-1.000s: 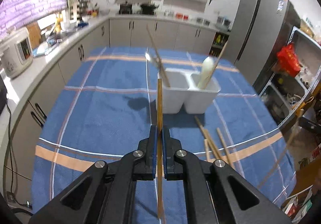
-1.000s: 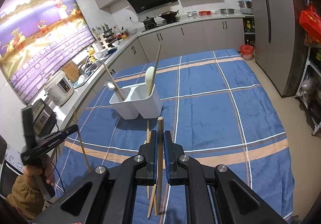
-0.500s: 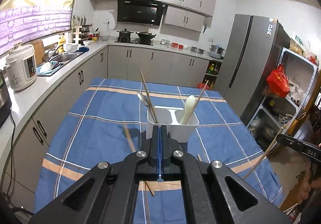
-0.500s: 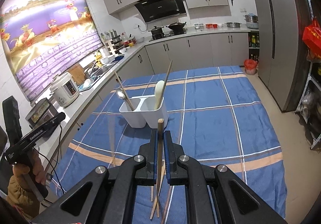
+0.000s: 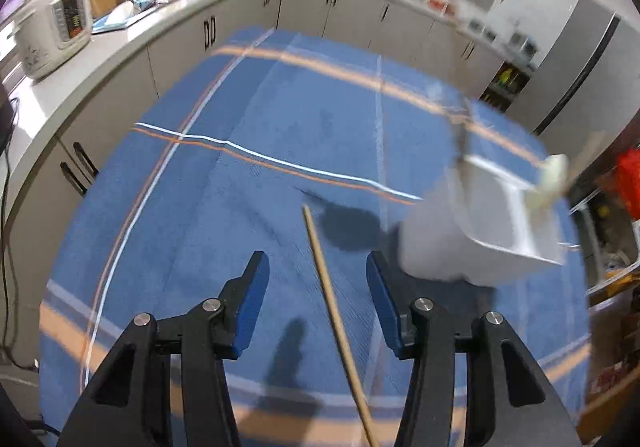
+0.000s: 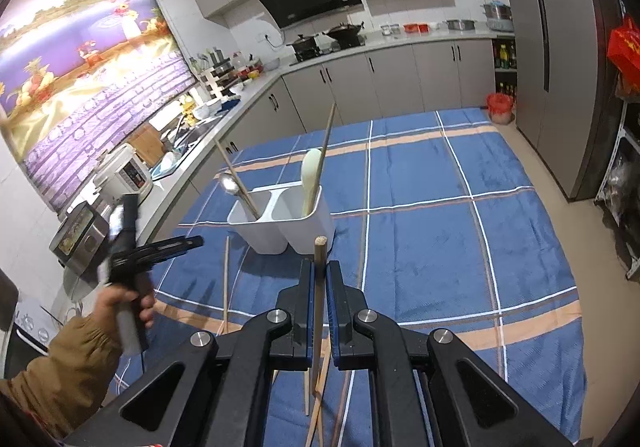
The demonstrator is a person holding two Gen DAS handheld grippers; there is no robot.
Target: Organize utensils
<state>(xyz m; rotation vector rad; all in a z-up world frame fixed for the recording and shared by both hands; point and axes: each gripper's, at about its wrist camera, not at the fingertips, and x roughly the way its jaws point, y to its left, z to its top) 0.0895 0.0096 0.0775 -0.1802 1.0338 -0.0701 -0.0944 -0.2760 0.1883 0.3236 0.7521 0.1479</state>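
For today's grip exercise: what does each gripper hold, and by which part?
The right gripper clamps a wooden chopstick near its blunt top end. The left gripper is open, holding nothing; a loose wooden chopstick lies between its fingers.

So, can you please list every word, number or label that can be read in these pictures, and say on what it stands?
No text can be read with certainty.
On the rice cooker: panel markings, blurred.
On the red bag: yellow marks, too small to read.
On the appliance screen: a picture or display, unreadable.
On the bottles: labels too small to read.
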